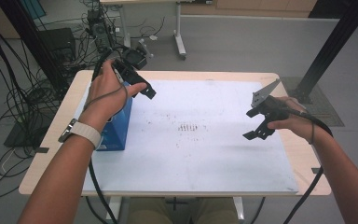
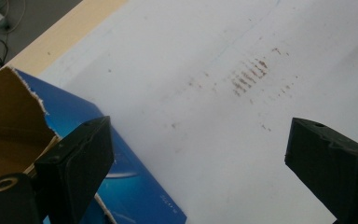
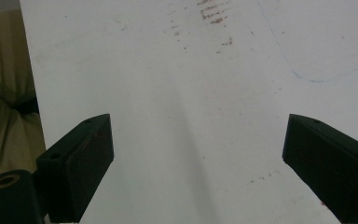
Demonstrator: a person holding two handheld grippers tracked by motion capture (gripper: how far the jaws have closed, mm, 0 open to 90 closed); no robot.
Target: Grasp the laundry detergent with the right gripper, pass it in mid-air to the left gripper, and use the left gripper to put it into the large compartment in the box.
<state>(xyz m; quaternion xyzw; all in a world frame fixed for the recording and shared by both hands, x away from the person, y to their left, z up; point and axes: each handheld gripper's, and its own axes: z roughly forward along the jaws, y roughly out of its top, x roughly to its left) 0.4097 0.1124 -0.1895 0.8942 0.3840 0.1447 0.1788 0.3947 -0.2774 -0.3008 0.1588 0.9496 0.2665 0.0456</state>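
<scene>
At the desk's left edge, the blue carton (image 1: 119, 126) (torn top flap up) stands directly beneath the released left gripper (image 1: 142, 88), while the right gripper (image 1: 261, 126), likewise spread and empty, hovers well apart.

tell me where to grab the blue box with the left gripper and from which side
Probably from above, on the blue box's torn open top edge: the left gripper hovers over it, jaws wide and empty. One jaw inside, one on the blue outer wall; the thin wall suits a pinch.
</scene>
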